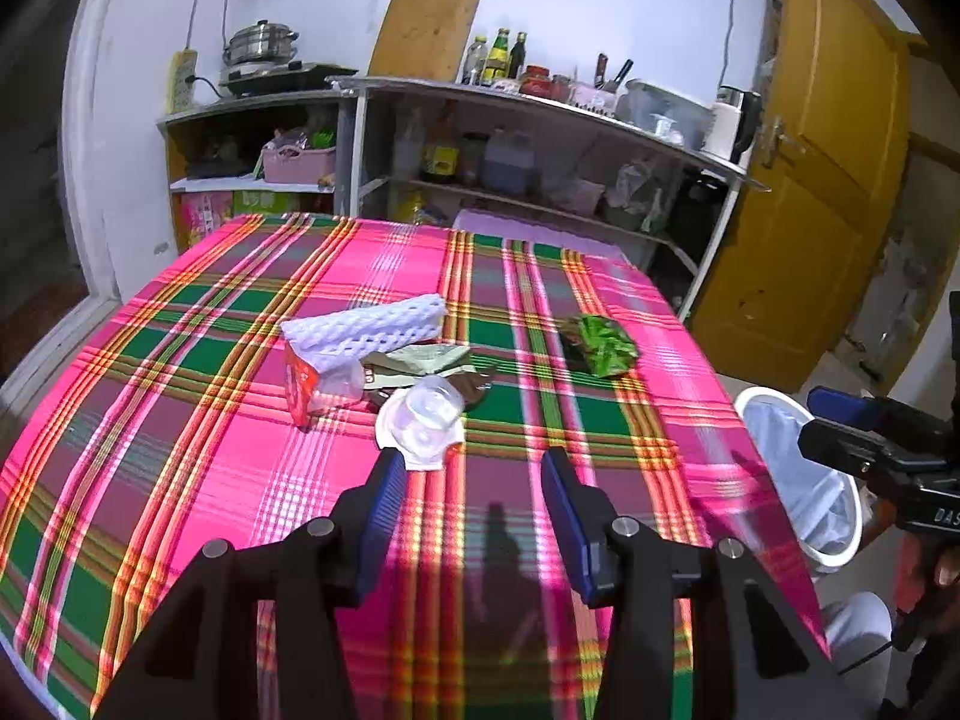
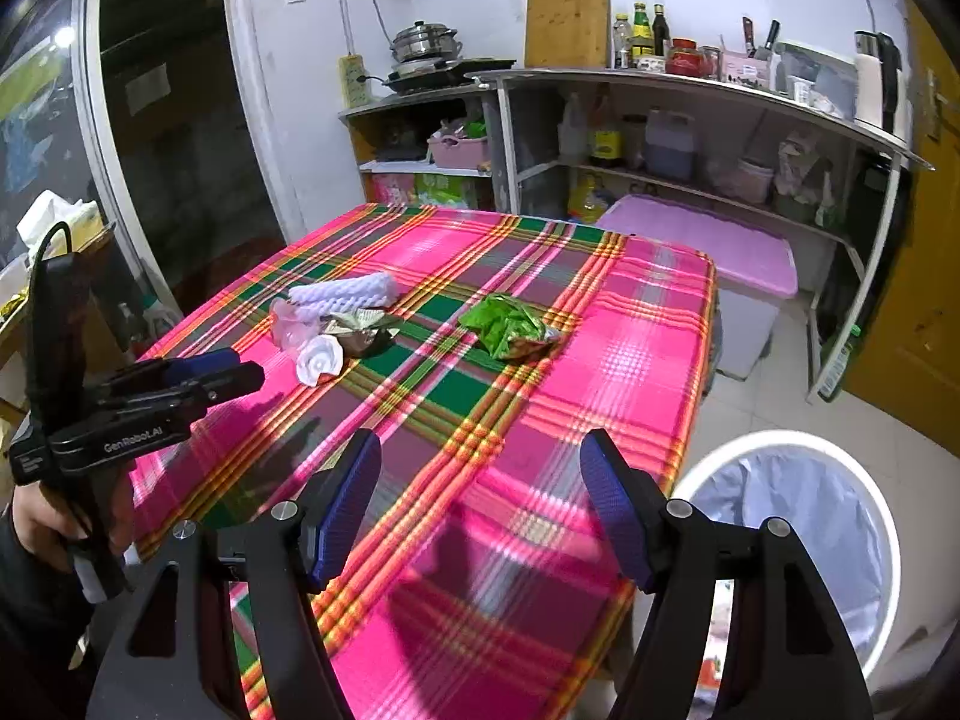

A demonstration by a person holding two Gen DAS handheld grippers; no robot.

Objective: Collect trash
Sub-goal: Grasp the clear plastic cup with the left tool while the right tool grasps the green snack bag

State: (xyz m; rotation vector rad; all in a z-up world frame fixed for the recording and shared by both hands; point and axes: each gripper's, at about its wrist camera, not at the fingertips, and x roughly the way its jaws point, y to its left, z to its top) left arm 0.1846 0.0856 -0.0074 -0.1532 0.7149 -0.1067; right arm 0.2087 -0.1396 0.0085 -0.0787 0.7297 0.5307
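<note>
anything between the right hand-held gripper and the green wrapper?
Nothing. In the right wrist view, only bare plaid tablecloth runs from the open right hand-held gripper to the green wrapper. The trash pile sits off to the left.

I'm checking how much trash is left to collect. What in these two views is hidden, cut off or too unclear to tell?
- Brown wrapper, left wrist view: mostly covered by the clear plastic cup; its extent is unclear.
- Trash bin, both views: the left wrist view has the right claw across it, the right wrist view cuts it at the frame edge; contents unreadable.
- Red packet: print too small to read.
- Under the white foam net: hidden.
</note>
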